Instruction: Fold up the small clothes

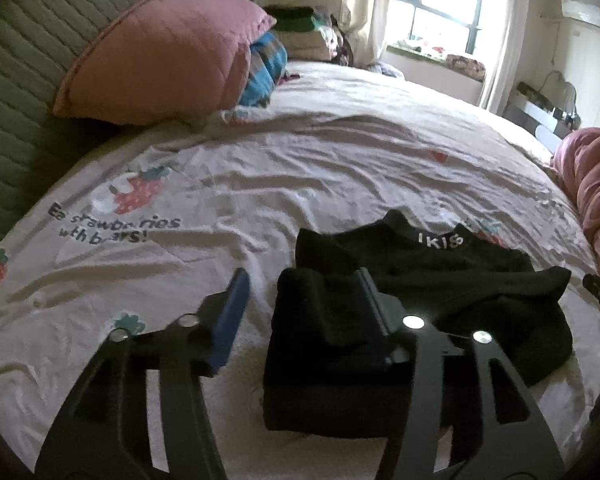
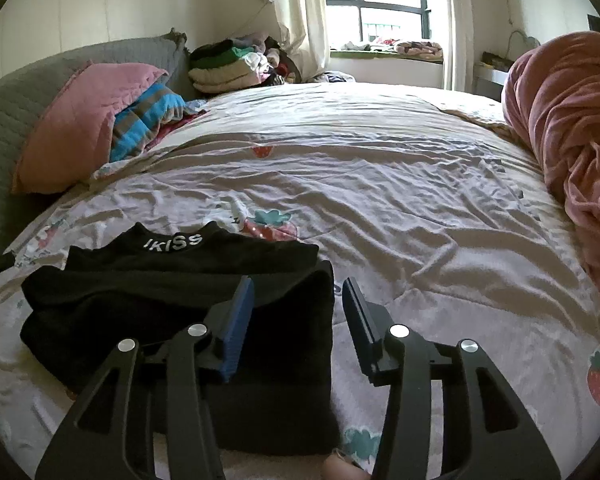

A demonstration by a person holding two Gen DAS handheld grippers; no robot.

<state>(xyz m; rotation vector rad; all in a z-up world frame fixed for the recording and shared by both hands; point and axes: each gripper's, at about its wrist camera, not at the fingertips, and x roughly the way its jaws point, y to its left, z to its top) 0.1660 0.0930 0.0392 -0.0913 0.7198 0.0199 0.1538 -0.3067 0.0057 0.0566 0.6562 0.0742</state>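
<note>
A small black garment (image 1: 432,276) with white "IKISS" lettering on its band lies partly folded on the strawberry-print bed sheet (image 1: 300,168). My left gripper (image 1: 302,292) is open, its jaws wide apart over the garment's left folded edge, the right finger resting on the black cloth. In the right wrist view the garment (image 2: 148,280) lies at lower left. My right gripper (image 2: 298,300) is open, straddling the garment's right folded edge, the left finger over the cloth and the right finger over the sheet (image 2: 380,200).
A pink pillow (image 1: 160,56) and a blue striped cloth (image 1: 266,68) lie at the grey headboard (image 1: 32,52). A pile of folded clothes (image 2: 228,66) sits at the far corner. A bunched pink blanket (image 2: 572,120) lies along the right side.
</note>
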